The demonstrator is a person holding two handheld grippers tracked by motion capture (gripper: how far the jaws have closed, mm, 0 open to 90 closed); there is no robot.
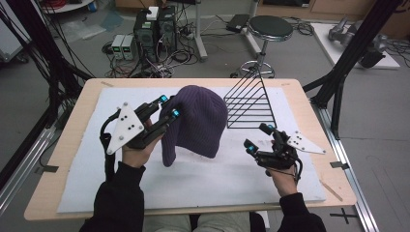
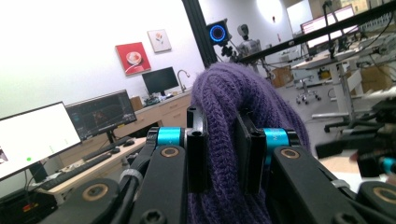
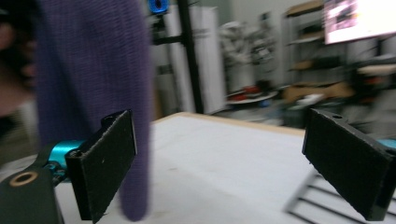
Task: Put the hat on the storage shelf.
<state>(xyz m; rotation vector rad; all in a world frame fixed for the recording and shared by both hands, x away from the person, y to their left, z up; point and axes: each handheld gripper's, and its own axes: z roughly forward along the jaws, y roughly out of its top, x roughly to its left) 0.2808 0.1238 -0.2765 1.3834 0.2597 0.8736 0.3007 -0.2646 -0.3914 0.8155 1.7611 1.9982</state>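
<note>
A purple knit beanie [image 1: 196, 123] hangs lifted above the white mat [image 1: 208, 181], its lower edge dangling near the cloth. My left gripper [image 1: 168, 106] is shut on the hat's left side; in the left gripper view the knit [image 2: 224, 140] is bunched tight between both pads [image 2: 196, 149]. To the right, my right gripper [image 1: 258, 136] stands open low over the mat, apart from the hat. In the right gripper view its jaws are spread wide with nothing between them, and the beanie [image 3: 93, 70] hangs at the left beyond them.
A black wire rack [image 1: 251, 104] stands on the mat behind the right gripper, close to the hat's right side. The wooden table's [image 1: 72, 130] edge rims the mat. Black frame posts [image 1: 348, 58] rise at the right.
</note>
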